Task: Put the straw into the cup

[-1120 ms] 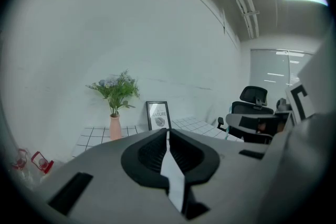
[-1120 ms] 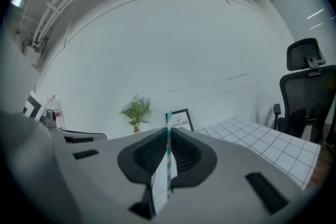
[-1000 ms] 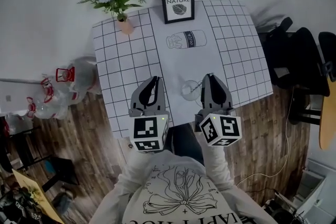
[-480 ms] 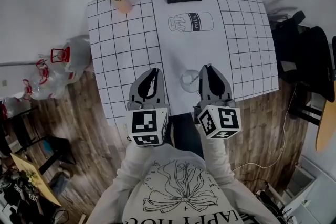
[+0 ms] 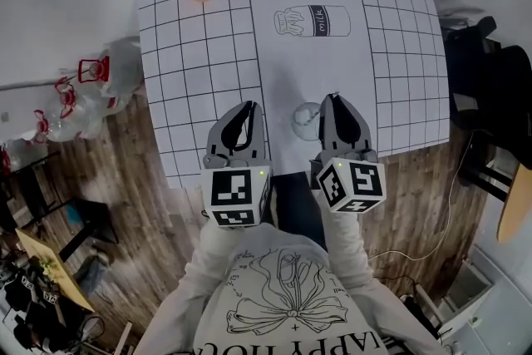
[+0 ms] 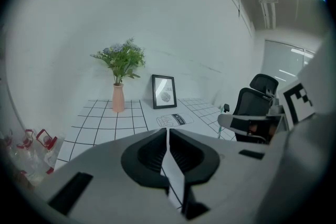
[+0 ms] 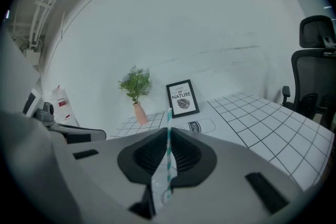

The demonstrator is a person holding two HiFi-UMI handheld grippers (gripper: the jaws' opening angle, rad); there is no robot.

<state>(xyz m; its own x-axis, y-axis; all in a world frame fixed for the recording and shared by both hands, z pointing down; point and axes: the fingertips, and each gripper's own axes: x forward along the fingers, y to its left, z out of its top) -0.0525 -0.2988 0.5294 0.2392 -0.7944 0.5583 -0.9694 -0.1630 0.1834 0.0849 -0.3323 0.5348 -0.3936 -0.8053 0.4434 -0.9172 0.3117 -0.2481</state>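
Currently the right gripper [image 7: 167,132] pinches a green-and-white striped straw [image 7: 168,157] upright between its closed jaws, just beside the clear glass cup [image 5: 304,122] on the white gridded surface [image 5: 191,54]. The left gripper [image 6: 167,132] hovers alongside, jaws nearly together, empty.

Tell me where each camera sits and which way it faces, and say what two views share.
Head view: on the person's head, looking steeply down at the table; shows the left gripper, right gripper, sleeves and chest.
Left gripper view: on the left gripper, looking along its shut, empty jaws across the table to the wall.
Right gripper view: on the right gripper, facing the same wall; its jaws hold the straw.
Shared: both gripper views show the vase and frame.
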